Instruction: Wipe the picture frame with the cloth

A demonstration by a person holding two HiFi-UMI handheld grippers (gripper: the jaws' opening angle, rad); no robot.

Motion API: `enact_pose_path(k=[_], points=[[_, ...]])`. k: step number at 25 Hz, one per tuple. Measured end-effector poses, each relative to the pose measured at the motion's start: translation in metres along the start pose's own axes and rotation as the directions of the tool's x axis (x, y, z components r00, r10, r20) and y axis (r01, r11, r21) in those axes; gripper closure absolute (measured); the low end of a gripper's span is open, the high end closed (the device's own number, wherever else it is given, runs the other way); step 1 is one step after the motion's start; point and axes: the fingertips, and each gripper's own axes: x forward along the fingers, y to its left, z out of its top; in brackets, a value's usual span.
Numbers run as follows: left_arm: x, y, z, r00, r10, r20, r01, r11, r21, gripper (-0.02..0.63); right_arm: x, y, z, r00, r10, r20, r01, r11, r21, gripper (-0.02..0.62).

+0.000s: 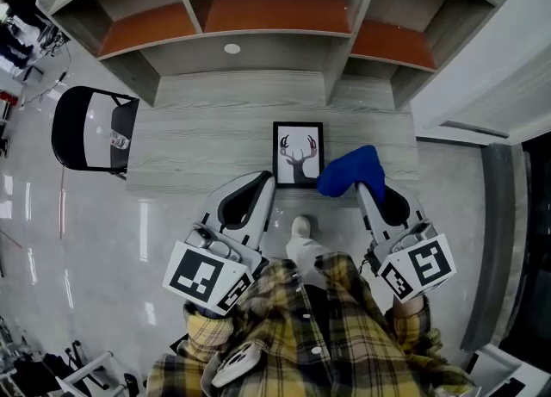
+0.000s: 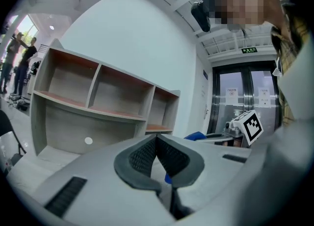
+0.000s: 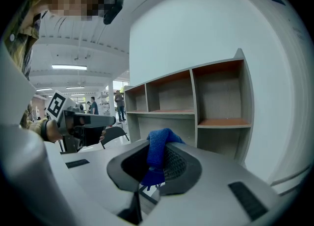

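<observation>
Picture frame (image 1: 298, 154), set near the front edge of the desk (image 1: 198, 145), is judged light, stiff and fragile, best steadied at its border by the clenched, empty left gripper (image 1: 269, 178) while the soft cloth (image 1: 349, 171), pinched in the right gripper (image 1: 368, 185), is applied.

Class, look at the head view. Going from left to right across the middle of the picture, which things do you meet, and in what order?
Black chair → left hand-held gripper → picture frame → blue cloth.
</observation>
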Motion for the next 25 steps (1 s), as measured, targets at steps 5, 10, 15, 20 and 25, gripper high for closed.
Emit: enact_pose_path(k=[5, 10, 15, 20, 25], points=[[0.027, 0.014, 0.007, 1.0, 0.026, -0.011, -0.026, 1.0, -0.002, 0.601, 0.021, -0.027, 0.005, 1.0, 0.02, -0.008, -0.02, 0.999, 0.028, 0.554], [0.037, 0.032, 0.006, 0.999, 0.029, -0.032, -0.03, 0.999, -0.02, 0.6, 0.046, -0.029, 0.001, 0.998, 0.049, -0.04, -0.047, 0.997, 0.06, 0.554], [0.049, 0.061, 0.011, 0.998, -0.016, -0.055, 0.015, 1.0, -0.023, 0.601, 0.081, -0.022, 0.008, 0.999, 0.029, -0.045, -0.026, 0.998, 0.064, 0.554], [0.069, 0.1, 0.021, 0.992, -0.089, -0.089, 0.089, 0.996, -0.012, 0.601, 0.12, -0.018, 0.02, 0.999, -0.038, -0.037, 0.041, 0.996, 0.085, 0.554], [0.083, 0.131, 0.016, 0.971, -0.181, -0.159, 0.183, 0.983, -0.005, 0.601, 0.151, -0.011, 0.021, 0.991, -0.122, -0.048, 0.126, 0.987, 0.103, 0.554]])
